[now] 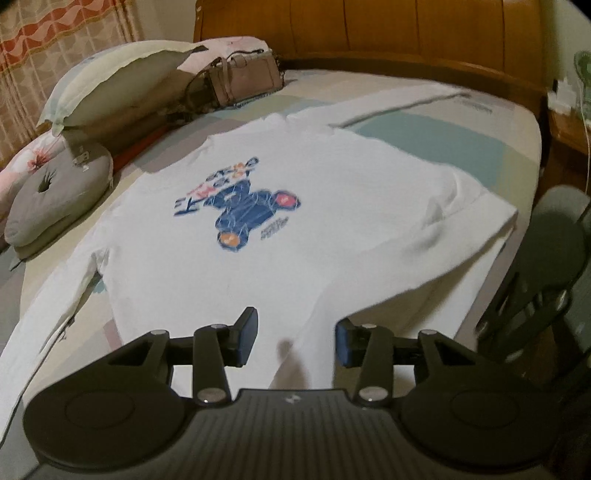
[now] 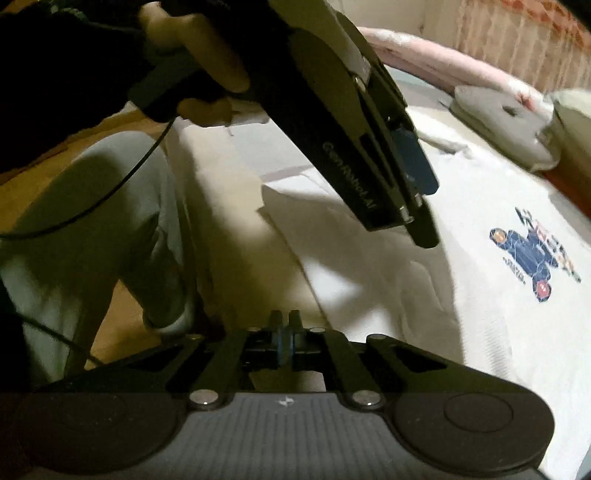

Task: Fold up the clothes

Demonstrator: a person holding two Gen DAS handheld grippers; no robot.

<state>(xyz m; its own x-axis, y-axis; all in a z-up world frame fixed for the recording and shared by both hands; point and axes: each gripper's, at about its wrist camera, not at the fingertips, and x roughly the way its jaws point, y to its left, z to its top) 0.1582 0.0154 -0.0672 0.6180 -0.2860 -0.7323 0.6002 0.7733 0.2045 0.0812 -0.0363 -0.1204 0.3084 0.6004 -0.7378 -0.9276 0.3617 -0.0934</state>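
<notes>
**Clear near edge, crowded far-left side**

The white sweatshirt (image 1: 280, 236) lies flat over the middle of the bed (image 1: 509, 122), so nothing stands up there and a gripper can pass above it freely. Along the bed's left edge a grey round cushion (image 1: 59, 195), a pale pillow (image 1: 122, 77) and a tan handbag (image 1: 243, 77) stand close together, reaching to the far-left corner by the wooden headboard (image 1: 406, 29). The far-right corner holds only a flat sleeve. At the near edge the left gripper (image 1: 295, 341) hovers with its jaws wide apart. In the right wrist view, the left gripper (image 2: 417, 173) crosses above the near edge, and the person's leg (image 2: 110, 206) stands against the bed's side beside the right gripper (image 2: 284, 339).
</notes>
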